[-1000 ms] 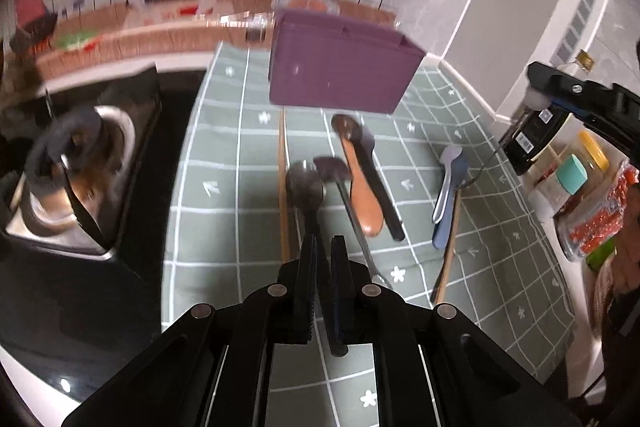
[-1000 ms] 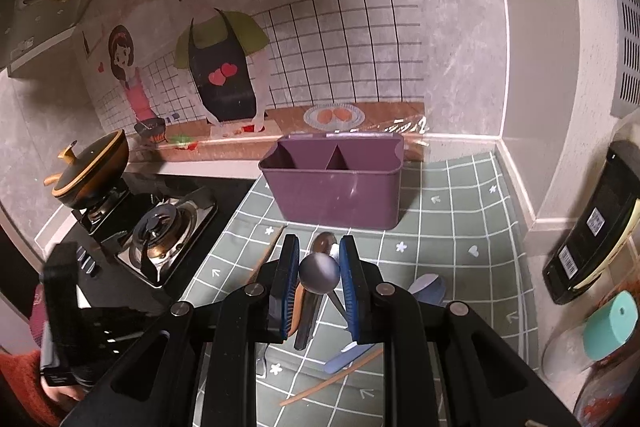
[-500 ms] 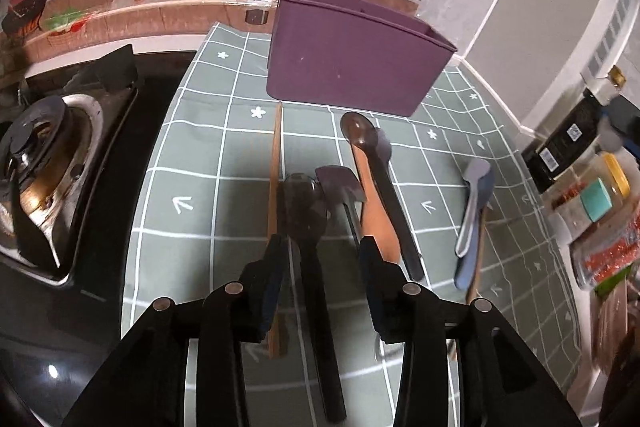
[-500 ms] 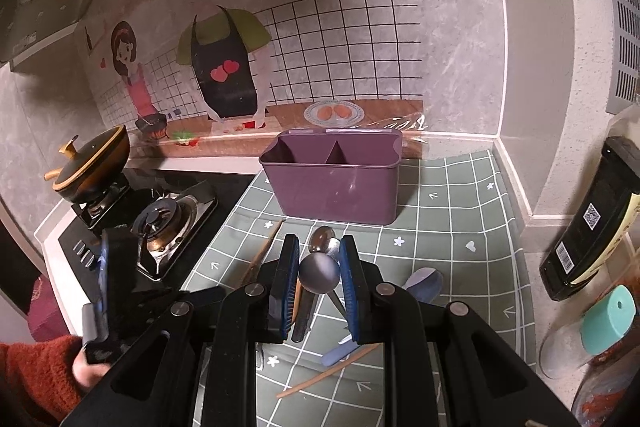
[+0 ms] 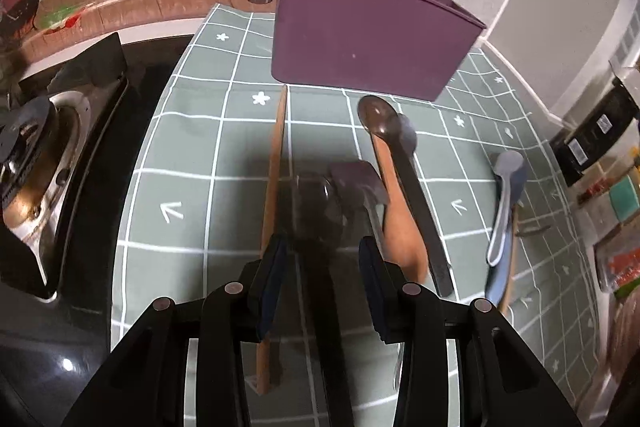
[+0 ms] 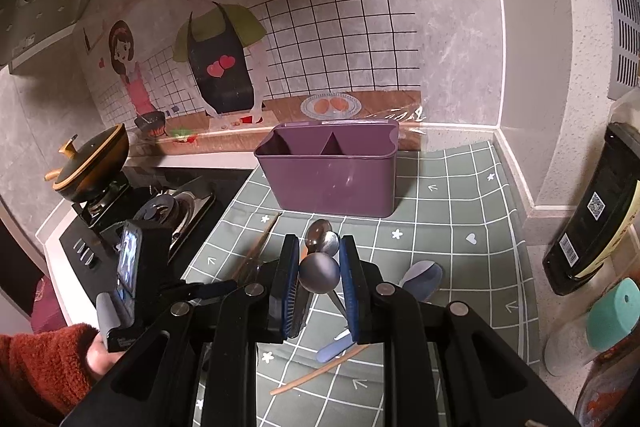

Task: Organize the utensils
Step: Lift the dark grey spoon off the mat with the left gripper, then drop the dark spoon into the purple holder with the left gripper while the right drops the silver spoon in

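**Utensils spread on the mat, one spoon held up**

Utensils lie loose on a green checked mat (image 5: 192, 155) in front of a purple bin (image 5: 372, 43), which stands upright at the back of the mat and is split into two compartments, both showing nothing inside from the right wrist view.

The left gripper (image 5: 322, 267) points steeply down at the mat, its jaws parted about halfway. A dark spoon (image 5: 316, 203) lies between the pads, its handle running back under the gripper; the pads do not press on it. Just left of it lies a wooden chopstick (image 5: 276, 163). To its right are a purple spatula (image 5: 358, 183), then a wooden spoon (image 5: 396, 219) with a black spoon (image 5: 416, 203) lying across it. Farther right, apart from these, are a grey spoon (image 5: 505, 195) on a blue spoon (image 5: 500, 279), with a second chopstick (image 6: 320, 373) beside them.

The right gripper (image 6: 320, 277) is held above the mat, jaws narrowly parted and clamped on the bowl of a steel spoon (image 6: 319, 273), which faces the camera.

A hand (image 6: 98, 355) in a red sleeve holds the left gripper near the stove (image 6: 132, 219).
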Demonstrator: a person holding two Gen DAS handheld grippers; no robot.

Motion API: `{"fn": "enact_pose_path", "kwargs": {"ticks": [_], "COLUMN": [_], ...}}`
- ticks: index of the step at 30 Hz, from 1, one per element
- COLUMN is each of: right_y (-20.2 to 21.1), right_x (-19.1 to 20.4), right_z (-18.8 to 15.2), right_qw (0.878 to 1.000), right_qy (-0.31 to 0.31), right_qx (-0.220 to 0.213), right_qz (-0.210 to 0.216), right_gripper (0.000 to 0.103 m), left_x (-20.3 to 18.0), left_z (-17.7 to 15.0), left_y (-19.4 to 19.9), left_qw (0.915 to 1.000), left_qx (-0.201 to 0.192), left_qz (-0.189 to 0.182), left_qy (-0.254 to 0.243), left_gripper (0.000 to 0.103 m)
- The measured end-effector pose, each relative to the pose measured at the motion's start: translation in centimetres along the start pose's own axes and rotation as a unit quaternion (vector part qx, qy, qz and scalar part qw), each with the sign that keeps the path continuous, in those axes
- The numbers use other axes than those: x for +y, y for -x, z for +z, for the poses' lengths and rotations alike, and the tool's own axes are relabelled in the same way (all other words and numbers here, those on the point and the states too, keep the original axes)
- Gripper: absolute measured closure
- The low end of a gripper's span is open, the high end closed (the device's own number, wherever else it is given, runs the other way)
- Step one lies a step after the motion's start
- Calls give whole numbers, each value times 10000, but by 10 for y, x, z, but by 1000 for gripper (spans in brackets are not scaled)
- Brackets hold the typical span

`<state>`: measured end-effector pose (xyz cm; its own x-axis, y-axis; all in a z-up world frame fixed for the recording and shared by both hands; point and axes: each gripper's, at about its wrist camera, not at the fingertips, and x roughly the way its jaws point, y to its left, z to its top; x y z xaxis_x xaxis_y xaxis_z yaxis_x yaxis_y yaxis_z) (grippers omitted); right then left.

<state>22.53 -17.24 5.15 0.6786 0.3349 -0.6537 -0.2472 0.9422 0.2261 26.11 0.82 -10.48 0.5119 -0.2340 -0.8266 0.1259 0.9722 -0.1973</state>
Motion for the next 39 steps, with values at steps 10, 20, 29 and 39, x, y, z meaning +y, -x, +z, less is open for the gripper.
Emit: {"fn": "enact_pose_path", "kwargs": {"ticks": [10, 20, 29, 39], "right_y": [-3, -4, 4, 37], "right_x": [2, 1, 8, 23], "right_z": [0, -2, 8, 83], "right_qw": [10000, 10000, 9999, 9972], "right_qy": [44, 45, 130, 235], "right_qx": [14, 7, -39, -664], "right_qz": [23, 13, 57, 257], "right_gripper": [83, 83, 83, 84], "left_x": [-11, -9, -12, -35], "left_z": [15, 14, 24, 112], "left_y": [-14, 17, 101, 197], "left_qw": [9980, 9987, 9863, 9473], "left_qx": [77, -356, -1612, -3100], "left_qz": [518, 201, -193, -653], "left_qy": [-359, -301, -297, -464], "left_gripper": [64, 69, 69, 69]}}
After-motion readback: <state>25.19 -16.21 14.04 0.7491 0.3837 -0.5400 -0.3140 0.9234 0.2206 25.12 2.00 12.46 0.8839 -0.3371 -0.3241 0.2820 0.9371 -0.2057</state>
